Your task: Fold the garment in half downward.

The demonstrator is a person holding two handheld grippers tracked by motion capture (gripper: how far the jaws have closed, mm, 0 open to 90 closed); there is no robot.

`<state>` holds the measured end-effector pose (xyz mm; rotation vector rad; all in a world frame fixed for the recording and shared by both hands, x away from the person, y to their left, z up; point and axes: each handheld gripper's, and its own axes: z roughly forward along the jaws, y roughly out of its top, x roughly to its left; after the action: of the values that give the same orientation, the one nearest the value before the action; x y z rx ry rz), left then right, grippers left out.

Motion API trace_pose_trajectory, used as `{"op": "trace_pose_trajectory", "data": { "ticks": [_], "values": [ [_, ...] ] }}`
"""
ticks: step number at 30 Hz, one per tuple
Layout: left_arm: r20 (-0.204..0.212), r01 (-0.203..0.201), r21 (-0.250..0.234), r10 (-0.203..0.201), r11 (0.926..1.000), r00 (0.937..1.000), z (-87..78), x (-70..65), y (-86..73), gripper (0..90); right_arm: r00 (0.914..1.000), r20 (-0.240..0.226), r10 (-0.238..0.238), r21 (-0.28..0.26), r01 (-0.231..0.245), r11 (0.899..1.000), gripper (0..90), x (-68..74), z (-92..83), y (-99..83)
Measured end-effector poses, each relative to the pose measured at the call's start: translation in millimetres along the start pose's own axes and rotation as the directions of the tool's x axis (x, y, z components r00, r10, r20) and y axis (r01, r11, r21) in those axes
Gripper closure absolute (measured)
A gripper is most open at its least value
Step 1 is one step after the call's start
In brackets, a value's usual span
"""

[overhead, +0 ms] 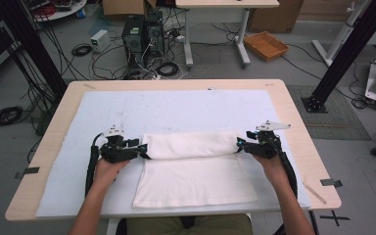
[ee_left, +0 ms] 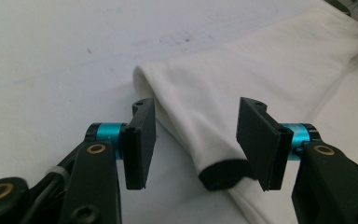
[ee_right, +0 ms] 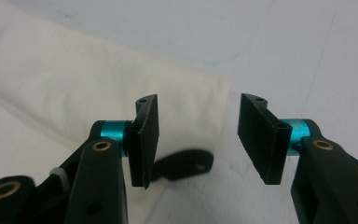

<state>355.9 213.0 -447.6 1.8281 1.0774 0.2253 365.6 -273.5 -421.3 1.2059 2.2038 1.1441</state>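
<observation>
A grey floor (overhead: 215, 73) is seen beyond the light wooden counter (overhead: 293, 117), strewn with tangled black cables (overhead: 103, 61). Two computer towers (overhead: 142, 34) are placed beside a white desk (overhead: 225, 4). A woven basket (overhead: 266, 45) and cardboard boxes (overhead: 122, 7) are set nearby.

Lab: floor cables (overhead: 103, 61), computer towers (overhead: 142, 34)

The white garment (overhead: 196, 166) is soft matt cloth with a black trim, perhaps ribbed. It lies on a pale, scuffed matt sheet (overhead: 176, 110) over a smooth light-wood table (overhead: 293, 117). At six o'clock in the left gripper view, matt black plastic fingers (ee_left: 140, 140) carry glossy blue metal collars.
</observation>
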Motion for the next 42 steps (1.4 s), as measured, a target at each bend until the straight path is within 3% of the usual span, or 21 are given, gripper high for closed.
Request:
{"op": "trace_pose_trajectory", "data": {
  "ticks": [5, 9, 12, 13, 19, 28, 32, 35, 42],
  "values": [
    [0.029, -0.024, 0.017, 0.023, 0.9996, 0.9993, -0.3, -8.1, -4.9, 49.0, 0.9996, -0.007, 0.029, 0.057, -0.028, 0.998, 52.2, -2.1, 7.2, -10.6],
    [0.028, -0.036, 0.042, 0.035, 0.9985, 0.9990, 2.4, -12.0, -8.7, 58.1, 0.9985, -0.024, 0.049, 0.074, -0.047, 0.996, 56.5, -4.0, 9.1, -12.2],
    [0.015, -0.084, 0.039, 0.083, 0.9957, 0.9964, 2.0, -16.9, -9.1, 76.5, 0.9972, -0.057, 0.049, 0.100, -0.043, 0.994, 71.9, -3.9, 11.5, -14.7],
    [0.011, -0.095, 0.035, 0.095, 0.9948, 0.9954, 1.5, -18.5, -9.5, 80.9, 0.9974, -0.064, 0.034, 0.103, -0.028, 0.994, 81.3, -2.5, 11.6, -15.5],
    [0.016, -0.111, -0.012, 0.111, 0.9938, 0.9937, -12.2, -22.9, -8.7, 82.1, 0.9965, -0.078, -0.030, 0.032, 0.033, 0.999, 85.7, 3.1, -2.4, -13.4],
    [0.091, -0.128, -0.075, 0.134, 0.9890, 0.9868, -42.6, -34.7, -17.8, 82.1, 0.9910, -0.100, -0.089, -0.030, 0.086, 0.996, 85.7, 17.4, -39.7, -24.4],
    [0.127, -0.136, -0.089, 0.146, 0.9868, 0.9811, -55.6, -40.7, -26.0, 82.1, 0.9886, -0.114, -0.099, -0.046, 0.094, 0.994, 85.7, 23.1, -56.7, -33.4],
    [0.163, -0.151, -0.090, 0.165, 0.9843, 0.9728, -64.4, -47.8, -33.2, 82.1, 0.9848, -0.133, -0.112, -0.060, 0.105, 0.993, 85.7, 29.1, -69.5, -41.8],
    [0.217, -0.192, -0.052, 0.199, 0.9800, 0.9557, -73.9, -66.4, -55.7, 82.1, 0.9791, -0.158, -0.127, -0.076, 0.117, 0.990, 85.7, 42.1, -91.6, -58.0]
  ]
}}
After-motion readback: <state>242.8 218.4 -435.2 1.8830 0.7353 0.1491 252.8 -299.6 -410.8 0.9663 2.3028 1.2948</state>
